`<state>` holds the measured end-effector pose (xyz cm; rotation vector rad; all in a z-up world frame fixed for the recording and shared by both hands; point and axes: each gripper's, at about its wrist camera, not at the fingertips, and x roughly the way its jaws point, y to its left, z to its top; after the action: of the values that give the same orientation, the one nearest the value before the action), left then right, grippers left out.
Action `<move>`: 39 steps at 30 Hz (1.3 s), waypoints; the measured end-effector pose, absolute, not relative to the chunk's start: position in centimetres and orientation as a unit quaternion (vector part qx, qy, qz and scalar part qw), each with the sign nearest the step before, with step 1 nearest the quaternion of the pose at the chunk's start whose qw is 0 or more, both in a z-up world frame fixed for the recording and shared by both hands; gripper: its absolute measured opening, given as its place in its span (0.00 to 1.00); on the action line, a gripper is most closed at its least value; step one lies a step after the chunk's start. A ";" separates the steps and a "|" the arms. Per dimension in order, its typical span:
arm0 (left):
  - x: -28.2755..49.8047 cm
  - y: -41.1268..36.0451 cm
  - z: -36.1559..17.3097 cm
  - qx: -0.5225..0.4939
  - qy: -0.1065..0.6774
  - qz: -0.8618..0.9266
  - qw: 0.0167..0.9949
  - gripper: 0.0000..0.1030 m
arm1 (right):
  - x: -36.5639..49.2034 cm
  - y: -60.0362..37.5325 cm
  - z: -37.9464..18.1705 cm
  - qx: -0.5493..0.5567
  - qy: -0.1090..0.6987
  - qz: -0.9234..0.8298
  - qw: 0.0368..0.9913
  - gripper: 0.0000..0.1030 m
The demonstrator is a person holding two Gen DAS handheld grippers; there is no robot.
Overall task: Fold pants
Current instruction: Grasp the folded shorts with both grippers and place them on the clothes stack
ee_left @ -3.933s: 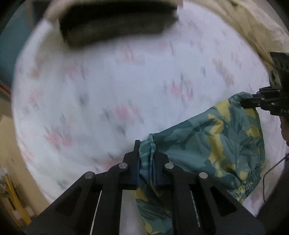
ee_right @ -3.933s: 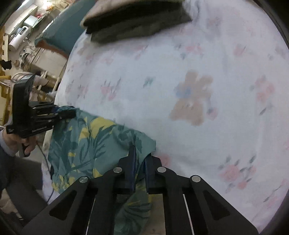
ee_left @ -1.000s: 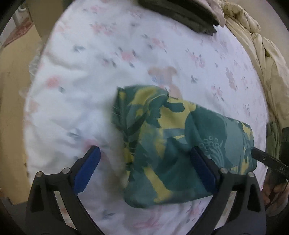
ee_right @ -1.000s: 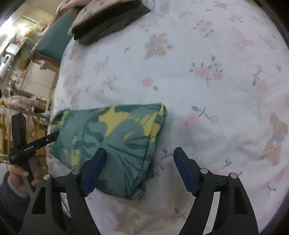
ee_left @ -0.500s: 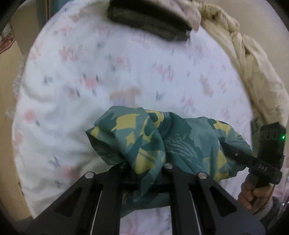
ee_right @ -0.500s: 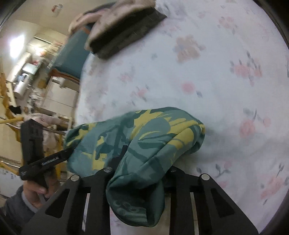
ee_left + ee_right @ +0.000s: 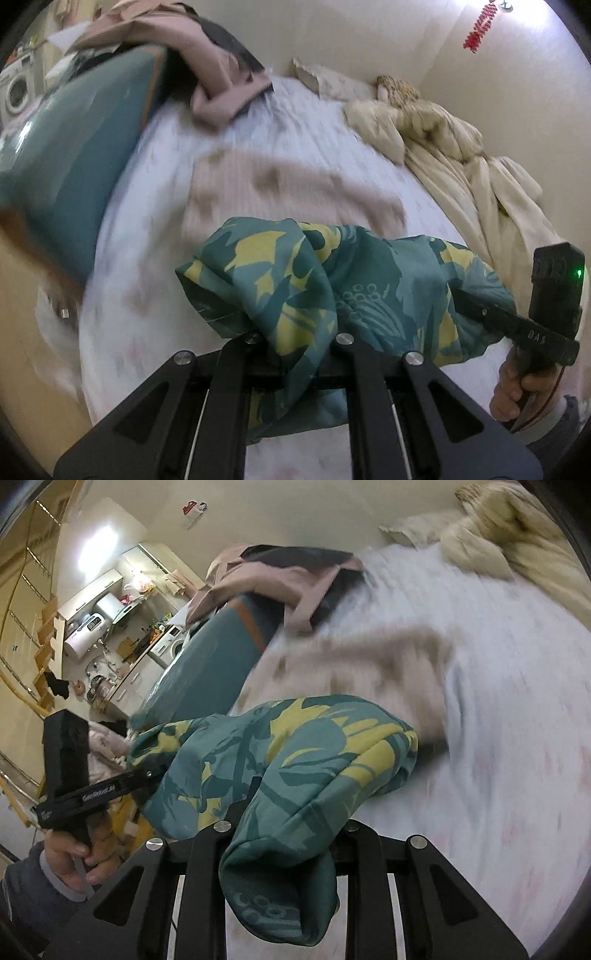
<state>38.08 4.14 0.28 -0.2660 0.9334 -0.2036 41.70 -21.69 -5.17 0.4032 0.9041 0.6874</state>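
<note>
The pants (image 7: 332, 291) are a folded green bundle with yellow leaf print, lifted off the bed. My left gripper (image 7: 295, 343) is shut on one end of the bundle; cloth drapes over its fingers and hides the tips. My right gripper (image 7: 288, 823) is shut on the other end of the pants (image 7: 295, 760), which hang over its fingers. The right gripper also shows in the left wrist view (image 7: 476, 306), its tips buried in the cloth, and the left gripper in the right wrist view (image 7: 147, 771).
A white floral bed sheet (image 7: 155, 236) lies under the bundle. A pinkish folded garment (image 7: 280, 184) lies just beyond it. A teal cushion (image 7: 70, 155) with pink and dark clothes (image 7: 207, 62) on it stands at the far left. A cream duvet (image 7: 461, 155) is heaped along the wall.
Both grippers, open over the folded pants a second ago, have shut on its two ends and lifted it, carrying it toward the pink garment and the teal cushion.
</note>
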 end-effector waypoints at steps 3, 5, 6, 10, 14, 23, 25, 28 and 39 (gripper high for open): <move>43.9 4.8 -0.1 -0.130 0.441 -0.084 0.884 0.06 | 47.9 -20.7 -5.2 0.184 0.427 0.320 0.826 0.23; 46.8 4.6 -1.1 -0.117 0.438 -0.079 0.888 0.06 | 51.4 -19.9 -6.1 0.180 0.429 0.318 0.826 0.23; 48.1 4.9 -1.8 -0.114 0.436 -0.077 0.889 0.06 | 53.1 -19.6 -6.6 0.180 0.428 0.317 0.827 0.23; 52.9 6.3 -5.4 -0.095 0.440 -0.067 0.890 0.07 | 57.0 -19.8 -9.4 0.178 0.428 0.306 0.832 0.25; 54.8 6.5 -8.7 -0.076 0.456 -0.067 0.884 0.10 | 59.2 -20.5 -12.5 0.190 0.443 0.298 0.824 0.35; 52.6 10.5 -8.4 -0.085 0.435 0.016 0.896 0.53 | 58.4 -25.7 -12.8 0.180 0.447 0.237 0.844 0.46; 50.7 10.3 -7.2 -0.067 0.415 0.044 0.906 0.53 | 57.8 -26.2 -11.8 0.171 0.443 0.230 0.849 0.46; 47.7 9.5 -5.0 -0.035 0.352 0.071 0.933 0.53 | 54.7 -26.2 -7.9 0.150 0.378 0.237 0.882 0.46; 46.6 3.9 -8.0 0.047 0.418 0.034 0.907 0.54 | 52.6 -19.0 -9.3 -0.017 0.428 0.161 0.889 0.35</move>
<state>46.58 3.90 -7.98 0.0977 0.8623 0.0712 52.59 -19.01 -9.30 -0.0349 0.8897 0.3342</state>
